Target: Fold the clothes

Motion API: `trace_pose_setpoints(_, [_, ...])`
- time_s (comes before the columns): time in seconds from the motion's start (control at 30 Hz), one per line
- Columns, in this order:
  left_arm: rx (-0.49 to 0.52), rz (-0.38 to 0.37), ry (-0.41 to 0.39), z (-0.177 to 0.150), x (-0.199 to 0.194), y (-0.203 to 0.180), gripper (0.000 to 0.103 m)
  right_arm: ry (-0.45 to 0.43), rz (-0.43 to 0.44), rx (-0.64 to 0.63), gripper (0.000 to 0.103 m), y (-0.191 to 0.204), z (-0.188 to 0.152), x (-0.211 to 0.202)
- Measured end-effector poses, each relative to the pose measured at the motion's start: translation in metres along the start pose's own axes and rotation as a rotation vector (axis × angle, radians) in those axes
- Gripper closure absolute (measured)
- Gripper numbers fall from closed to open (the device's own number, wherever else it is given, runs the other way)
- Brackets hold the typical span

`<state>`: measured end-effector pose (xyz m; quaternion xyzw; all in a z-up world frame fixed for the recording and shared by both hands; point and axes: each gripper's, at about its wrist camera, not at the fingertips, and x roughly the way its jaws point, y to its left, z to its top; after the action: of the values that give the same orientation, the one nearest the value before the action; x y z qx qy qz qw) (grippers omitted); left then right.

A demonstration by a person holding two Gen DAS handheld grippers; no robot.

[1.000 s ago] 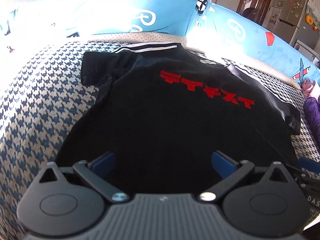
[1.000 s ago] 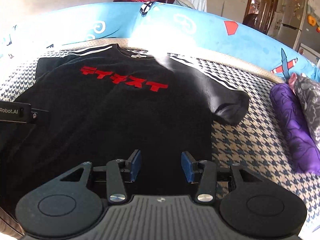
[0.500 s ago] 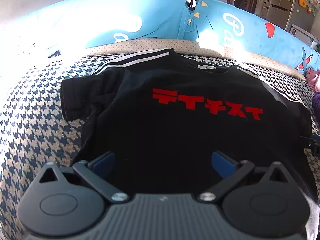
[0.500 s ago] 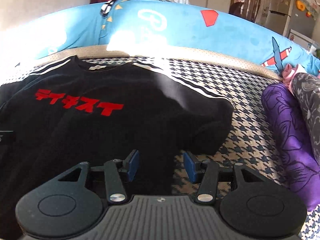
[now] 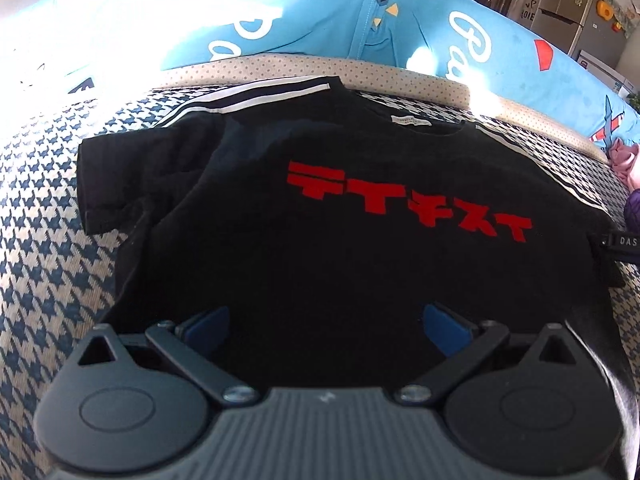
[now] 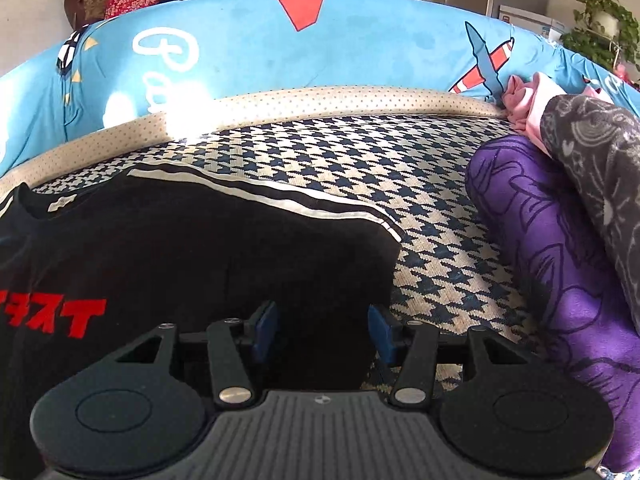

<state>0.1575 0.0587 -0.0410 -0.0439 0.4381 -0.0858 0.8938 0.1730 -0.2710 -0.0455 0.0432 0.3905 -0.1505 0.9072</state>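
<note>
A black T-shirt (image 5: 320, 232) with red characters and white shoulder stripes lies face up on the houndstooth cover (image 5: 44, 248). Its left sleeve (image 5: 132, 184) is creased. My left gripper (image 5: 324, 326) hangs wide open over the shirt's lower body, with nothing between its blue pads (image 5: 204, 324). In the right wrist view the shirt (image 6: 180, 264) fills the left half. My right gripper (image 6: 322, 332) stands open above the right sleeve (image 6: 344, 252), near the sleeve's edge, and grips nothing. A black part of the right gripper (image 5: 620, 244) shows at the left wrist view's right edge.
A blue printed cushion (image 6: 320, 52) curves along the back of the cover (image 6: 400, 152). To the right lie a purple roll of cloth (image 6: 540, 264), a grey patterned cloth (image 6: 600, 168) and a pink cloth (image 6: 528, 96). A fridge and doorway stand behind.
The right gripper has swung to the right, from over the shirt's chest to over its right sleeve. The left gripper has come nearer to the shirt. Both stay open.
</note>
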Motion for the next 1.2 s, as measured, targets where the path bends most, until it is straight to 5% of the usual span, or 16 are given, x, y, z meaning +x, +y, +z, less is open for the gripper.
trace_pose_setpoints(0.1, [0.004, -0.013, 0.0, 0.0, 0.002, -0.004, 0.0, -0.024, 0.001, 0.007, 0.057, 0.002, 0.001, 0.004])
trace_pose_setpoints(0.17, [0.012, -0.014, 0.0, -0.001, 0.002, -0.007, 0.0, -0.036, 0.007, 0.003, 0.079, 0.004, 0.002, 0.006])
trace_pose_setpoints(0.37, [-0.001, -0.026, -0.001, 0.0, 0.002, -0.009, 0.0, -0.061, 0.002, 0.015, 0.1, 0.01, 0.006, 0.005])
trace_pose_setpoints(0.6, [-0.019, -0.036, 0.0, 0.0, 0.001, -0.008, 0.0, -0.207, -0.054, -0.071, 0.1, 0.036, 0.011, -0.018])
trace_pose_setpoints(0.87, [-0.072, -0.057, 0.002, 0.002, 0.0, -0.002, 0.0, -0.367, 0.097, -0.373, 0.1, 0.121, -0.014, -0.053])
trace_pose_setpoints(1.0, [-0.082, -0.065, 0.005, 0.003, 0.0, -0.001, 0.0, -0.296, 0.152, -0.347, 0.1, 0.139, -0.016, -0.055])
trace_pose_setpoints(1.2, [-0.071, -0.072, 0.006, 0.003, 0.001, -0.003, 0.0, -0.201, -0.034, -0.207, 0.091, 0.104, -0.004, -0.029])
